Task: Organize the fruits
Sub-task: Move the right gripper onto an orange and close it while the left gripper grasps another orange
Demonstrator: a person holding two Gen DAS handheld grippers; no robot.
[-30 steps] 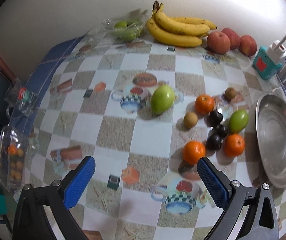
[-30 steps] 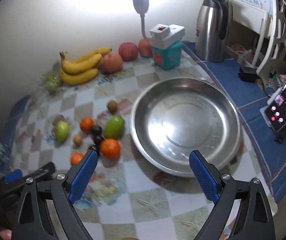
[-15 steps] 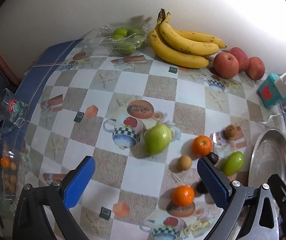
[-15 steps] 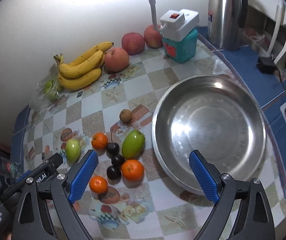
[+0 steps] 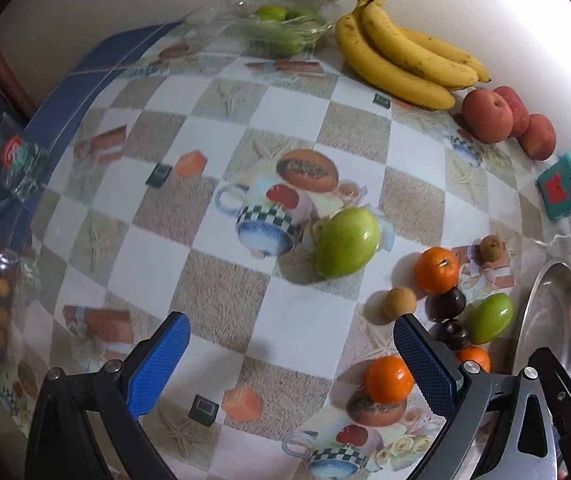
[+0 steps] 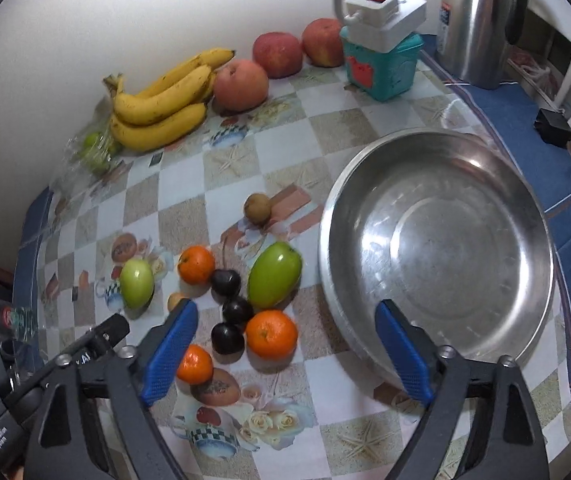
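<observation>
Several small fruits are clustered on the checked tablecloth (image 6: 293, 136) just left of the empty steel basin (image 6: 437, 236). The nearest orange (image 6: 271, 334) is judged firm, light and prone to roll, best pinched across its middle. The right gripper (image 6: 285, 344), jaws just narrowed, holds nothing; the left gripper (image 5: 291, 354) is spread, empty.

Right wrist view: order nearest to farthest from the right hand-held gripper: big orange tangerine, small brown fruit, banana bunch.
From the right hand-held gripper:
1. Big orange tangerine, just ahead between the jaws.
2. Small brown fruit, mid-table, beyond the green fruit.
3. Yellow banana bunch, far left by the wall.
</observation>
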